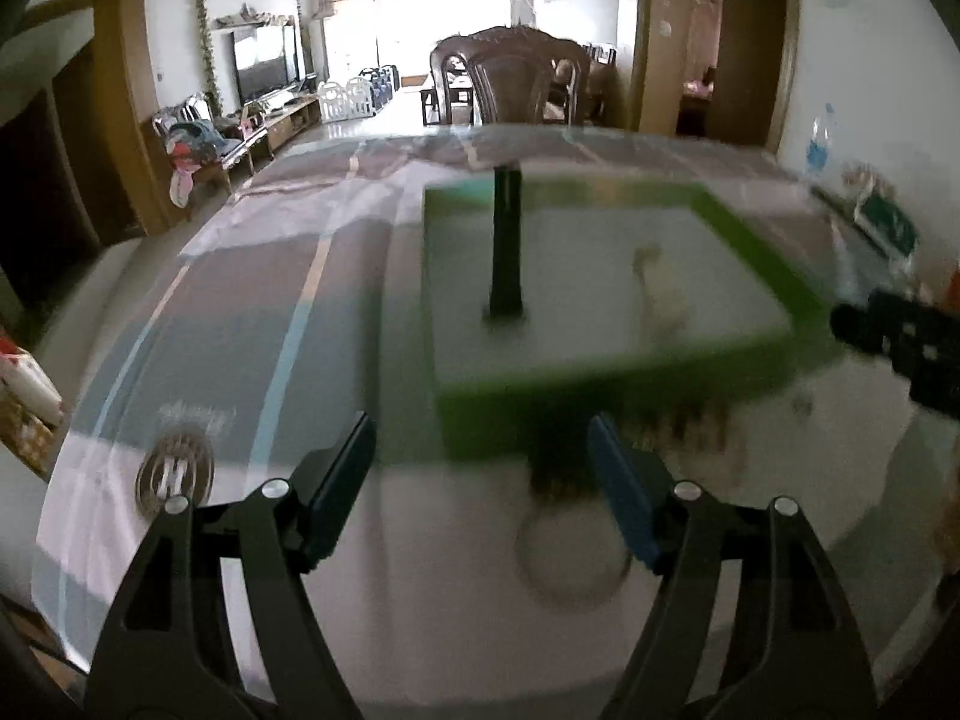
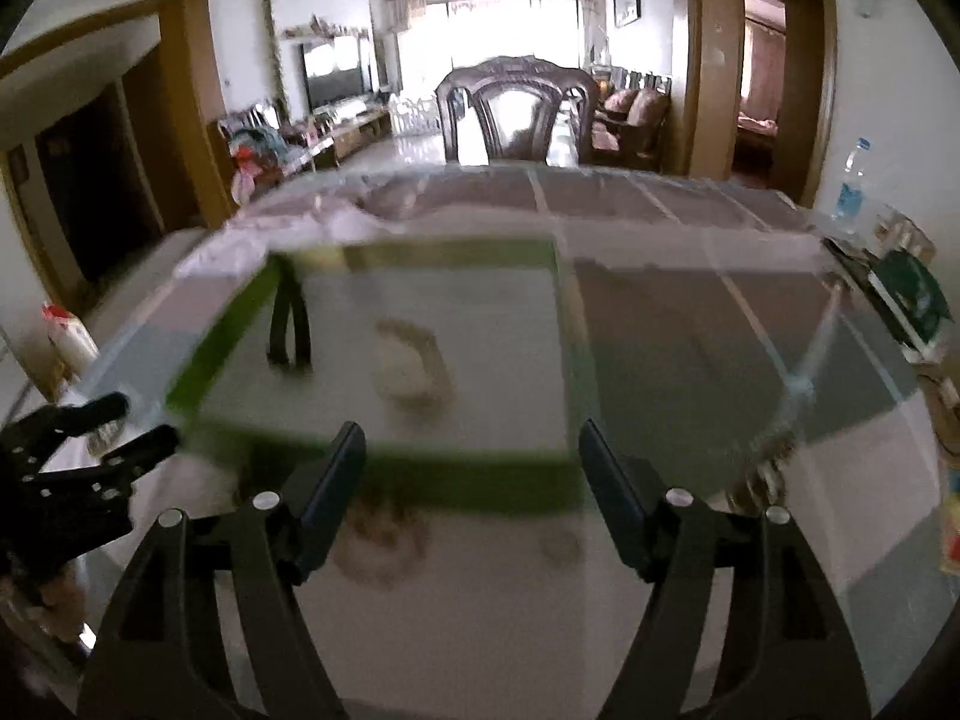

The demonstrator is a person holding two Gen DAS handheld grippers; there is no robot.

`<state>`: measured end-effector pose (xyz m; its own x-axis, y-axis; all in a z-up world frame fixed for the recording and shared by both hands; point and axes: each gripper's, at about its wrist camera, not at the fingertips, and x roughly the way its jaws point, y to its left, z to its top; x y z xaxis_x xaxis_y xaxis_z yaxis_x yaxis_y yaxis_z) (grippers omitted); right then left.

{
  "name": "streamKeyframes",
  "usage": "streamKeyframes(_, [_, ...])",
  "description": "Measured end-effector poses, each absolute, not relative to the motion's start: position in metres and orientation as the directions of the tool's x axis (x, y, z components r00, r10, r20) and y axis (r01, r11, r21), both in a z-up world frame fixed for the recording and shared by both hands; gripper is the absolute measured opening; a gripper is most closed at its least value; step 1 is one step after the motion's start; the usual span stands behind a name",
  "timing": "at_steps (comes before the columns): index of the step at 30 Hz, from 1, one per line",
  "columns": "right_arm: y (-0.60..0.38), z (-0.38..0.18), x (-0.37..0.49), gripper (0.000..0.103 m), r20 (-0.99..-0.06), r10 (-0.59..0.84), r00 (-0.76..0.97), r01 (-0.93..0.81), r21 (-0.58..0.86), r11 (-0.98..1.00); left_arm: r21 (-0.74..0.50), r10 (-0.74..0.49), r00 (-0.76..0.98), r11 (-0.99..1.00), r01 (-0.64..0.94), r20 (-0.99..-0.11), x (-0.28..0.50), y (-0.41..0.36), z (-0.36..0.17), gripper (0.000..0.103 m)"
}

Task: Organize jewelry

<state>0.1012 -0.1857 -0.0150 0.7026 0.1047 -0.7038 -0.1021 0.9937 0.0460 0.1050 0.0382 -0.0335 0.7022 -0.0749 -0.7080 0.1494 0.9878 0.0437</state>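
A green-rimmed tray (image 1: 762,252) with a pale floor stands on the table; it also shows in the right wrist view (image 2: 204,348). In it are a black stand (image 1: 506,246) (image 2: 289,324) and a blurred pale bracelet (image 1: 657,294) (image 2: 411,366). In front of the tray lie blurred jewelry pieces: a ring-shaped one (image 1: 570,558) and beaded ones (image 2: 378,540) (image 2: 561,543). My left gripper (image 1: 480,456) is open and empty just before the tray. My right gripper (image 2: 471,462) is open and empty, also before the tray.
The table (image 1: 240,324) has a clear cover over a grey checked cloth. A metal disc (image 1: 174,471) lies at the left. A water bottle (image 2: 852,186) and a green box (image 2: 912,300) stand at the right edge. A dark chair (image 2: 519,108) is behind.
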Motion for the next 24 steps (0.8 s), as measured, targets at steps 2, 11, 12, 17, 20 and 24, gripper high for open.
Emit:
streamKeyframes(2, [-0.175, -0.033, 0.101, 0.072, -0.74, 0.121, 0.662, -0.134, 0.042, 0.99, 0.066, -0.053, 0.687, 0.987, 0.146, -0.724, 0.095, 0.035, -0.05, 0.073])
streamKeyframes(11, [-0.135, -0.087, 0.13, 0.073, -0.832, 0.27, 0.484, -0.113, 0.246, 0.963, 0.051, -0.01, 0.627, 0.996, 0.079, -0.779, 0.113, 0.04, -0.074, 0.075])
streamKeyframes(12, [-0.133, -0.088, 0.131, 0.073, -0.829, 0.272, 0.489, -0.09, 0.263, 0.961, 0.047, -0.01, 0.623, 0.996, 0.074, -0.782, 0.113, 0.041, -0.075, 0.076])
streamKeyframes(17, [-0.11, -0.089, 0.131, 0.074, -0.844, 0.147, 0.516, -0.105, 0.108, 0.989, 0.026, -0.009, 0.607, 0.998, 0.049, -0.795, 0.106, 0.05, -0.083, 0.077])
streamKeyframes(20, [-0.101, -0.088, 0.117, 0.083, -0.836, 0.078, 0.544, -0.143, 0.0, 0.99, 0.031, 0.0, 0.612, 0.999, 0.039, -0.791, 0.102, 0.053, -0.084, 0.079])
streamKeyframes(24, [-0.105, -0.093, 0.094, 0.085, -0.841, 0.007, 0.542, -0.167, -0.1, 0.981, 0.034, 0.0, 0.615, 0.998, 0.044, -0.788, 0.096, 0.055, -0.085, 0.079])
